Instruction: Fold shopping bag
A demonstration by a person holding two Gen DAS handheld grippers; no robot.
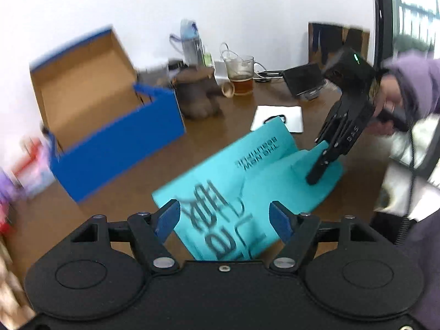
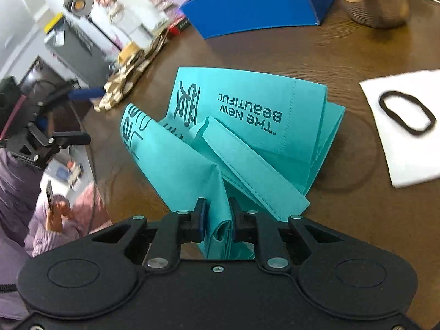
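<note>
A teal shopping bag point(image 1: 247, 181) with dark lettering lies partly folded on the brown table point(image 1: 225, 126). My left gripper point(image 1: 224, 220) is open, its blue-padded fingers wide apart just above the bag's near end, holding nothing. My right gripper point(image 2: 217, 214) is shut on a bunched edge of the shopping bag point(image 2: 247, 115), lifting that side so the fabric and its handle strap rise toward me. In the left wrist view the right gripper point(image 1: 316, 176) comes in from the right, held by a hand in a purple sleeve, its tips on the bag's far corner.
An open blue cardboard box point(image 1: 110, 126) stands at the left. A brown ribbed vase point(image 1: 198, 96), a glass mug of tea point(image 1: 242, 74) and a water bottle point(image 1: 192, 44) sit at the back. A white cloth point(image 2: 407, 126) bearing a black hair band point(image 2: 407, 115) lies to the right.
</note>
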